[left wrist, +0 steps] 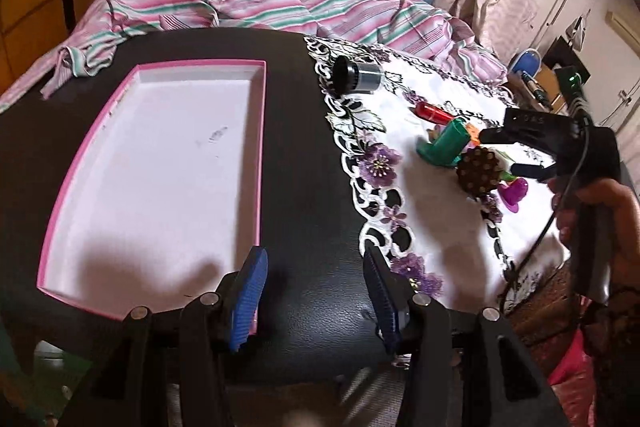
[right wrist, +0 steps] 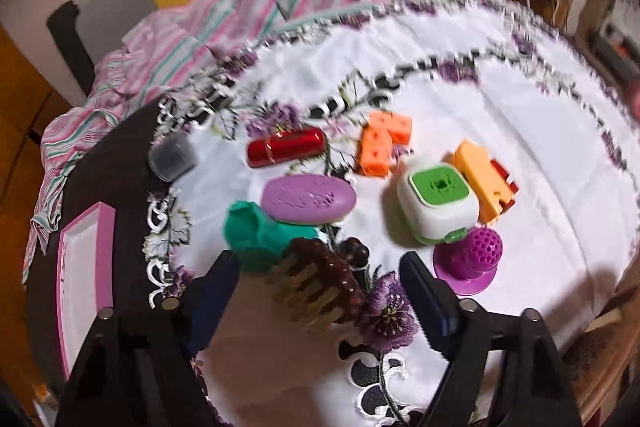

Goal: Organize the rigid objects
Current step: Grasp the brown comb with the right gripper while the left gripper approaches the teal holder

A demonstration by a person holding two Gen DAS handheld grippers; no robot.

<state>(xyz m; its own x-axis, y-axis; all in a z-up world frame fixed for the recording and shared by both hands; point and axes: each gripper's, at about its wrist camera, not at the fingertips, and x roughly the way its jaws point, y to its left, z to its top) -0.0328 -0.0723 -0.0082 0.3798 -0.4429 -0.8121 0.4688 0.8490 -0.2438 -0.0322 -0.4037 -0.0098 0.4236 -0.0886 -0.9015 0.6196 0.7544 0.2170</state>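
A: Start at the right gripper (right wrist: 320,287). How do its jaws stand?

B: Parted, one finger on each side of the brown bristled brush (right wrist: 320,287). The pads do not press on it, so nothing is held yet. The gripper points steeply down, which suits taking a low thing from above.

A: Why the brush and not something else?

B: It lies nearest the gripper, at the near edge of the pile on the embroidered white cloth (right wrist: 500,99). Just beyond it are the green cap-like piece (right wrist: 256,235) and the purple oval (right wrist: 308,199) resting partly on that piece. Farther off lie the red tube (right wrist: 286,147), the orange block (right wrist: 384,143) and the white box with a green top (right wrist: 438,203). The purple perforated cup (right wrist: 470,259) stands close on the right.

A: And the left gripper (left wrist: 316,291)?

B: Its blue pads are apart with nothing between them. It hangs over the bare dark table (left wrist: 312,187), just right of the near corner of the pink tray (left wrist: 262,155) — likely kept out of the way.

A: Is the tray the goal?

B: Probably. It lies to the left of the cloth, and its white floor holds nothing, so the sorting looks barely begun. A grey-black cylinder (left wrist: 358,77) lies on its side at the far left edge of the cloth — the piece closest to the tray.
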